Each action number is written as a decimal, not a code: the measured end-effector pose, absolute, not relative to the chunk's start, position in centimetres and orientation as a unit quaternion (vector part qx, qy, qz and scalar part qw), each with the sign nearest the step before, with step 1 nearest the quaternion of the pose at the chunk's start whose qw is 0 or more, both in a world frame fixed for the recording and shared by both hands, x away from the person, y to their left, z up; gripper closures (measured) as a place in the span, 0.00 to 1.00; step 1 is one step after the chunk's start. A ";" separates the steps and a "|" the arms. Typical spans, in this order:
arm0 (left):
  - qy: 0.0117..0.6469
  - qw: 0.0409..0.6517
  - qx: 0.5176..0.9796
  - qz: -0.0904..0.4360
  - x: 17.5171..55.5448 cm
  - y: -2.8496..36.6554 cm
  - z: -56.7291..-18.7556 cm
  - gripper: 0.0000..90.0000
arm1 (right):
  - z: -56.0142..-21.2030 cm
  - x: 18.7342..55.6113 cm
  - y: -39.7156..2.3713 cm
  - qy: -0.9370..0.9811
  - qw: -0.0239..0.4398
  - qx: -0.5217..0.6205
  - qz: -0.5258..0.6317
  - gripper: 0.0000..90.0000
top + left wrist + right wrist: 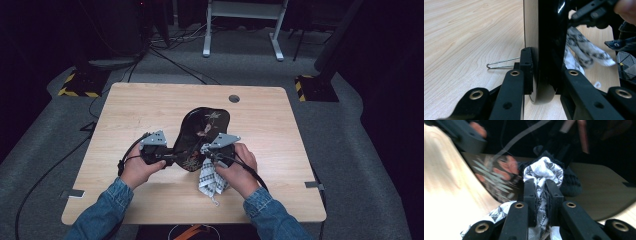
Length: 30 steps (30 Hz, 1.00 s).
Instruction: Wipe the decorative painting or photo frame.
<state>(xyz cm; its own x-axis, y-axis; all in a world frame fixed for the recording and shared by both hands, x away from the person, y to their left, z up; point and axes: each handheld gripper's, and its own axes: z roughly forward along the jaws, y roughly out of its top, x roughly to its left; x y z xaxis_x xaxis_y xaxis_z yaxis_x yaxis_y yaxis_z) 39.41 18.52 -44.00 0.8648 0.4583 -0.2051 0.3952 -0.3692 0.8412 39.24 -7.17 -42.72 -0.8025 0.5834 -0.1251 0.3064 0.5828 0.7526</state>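
Your left gripper (167, 159) pinches the near-left rim of the black tray (202, 132); in the left gripper view its jaws press on either side of that edge (546, 50), which stands on end between them, glossy black on one face and pale on the other. The tray is a smooth lacquered piece with a wavy, lobed outline and a painted spray of leaves and pinkish flowers, lying near the middle of the wooden table (150, 105), whose top is light, matt and grained.

Your right gripper (212, 155) is at the tray's near-right edge, its jaws pressed together on a soft cloth (210, 177), white with a dark woven pattern. In the right gripper view the cloth (544, 170) bunches into a crumpled knob above the fingertips, against the tray's painted face (496, 180). The rest hangs limp towards you from the tray, onto the table.

A thin bent wire clip (501, 63) lies flat just beside the tray's rim.
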 end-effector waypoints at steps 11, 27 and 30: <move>0.260 0.498 0.827 0.032 39.4 18.5 -44.0 0.87 | -43.1 39.4 -7.3 0.869 0.171 0.260 0.386 0.91; 0.257 0.499 0.827 0.032 39.4 18.4 -44.0 0.86 | -43.9 42.1 -11.8 0.846 0.201 0.329 0.368 0.91; 0.258 0.499 0.827 0.032 39.4 18.4 -44.0 0.86 | -43.7 42.4 -12.5 0.840 0.209 0.341 0.367 0.91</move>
